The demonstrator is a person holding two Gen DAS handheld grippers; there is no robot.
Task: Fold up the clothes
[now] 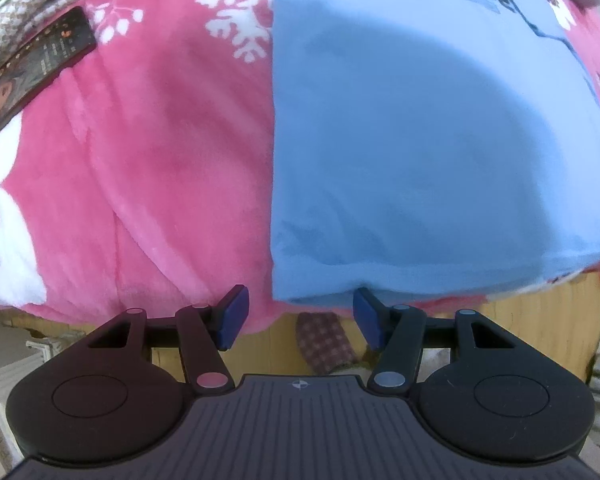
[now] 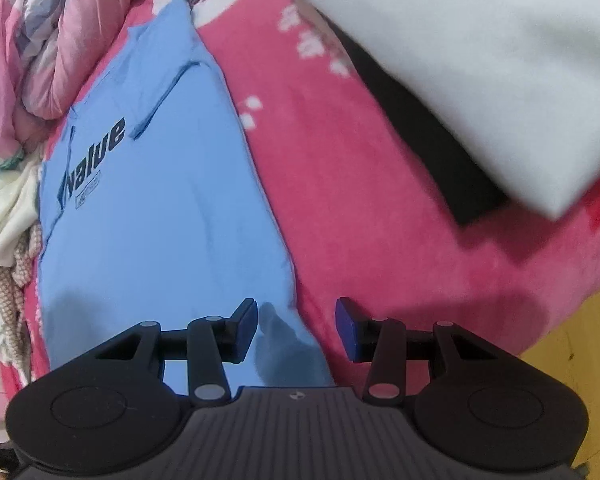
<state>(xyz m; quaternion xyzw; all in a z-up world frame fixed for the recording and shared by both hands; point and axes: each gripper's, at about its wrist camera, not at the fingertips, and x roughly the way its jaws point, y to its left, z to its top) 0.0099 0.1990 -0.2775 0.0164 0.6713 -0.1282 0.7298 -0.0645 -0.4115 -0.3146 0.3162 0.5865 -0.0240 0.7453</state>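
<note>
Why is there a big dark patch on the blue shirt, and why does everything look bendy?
In the left wrist view the dark patch on the blue shirt is a soft shadow, probably the gripper's. In the right wrist view smaller shadows fall near the right gripper, and the white cloth looks blurry. Both fisheye views curve the pink blanket at the edges.
</note>
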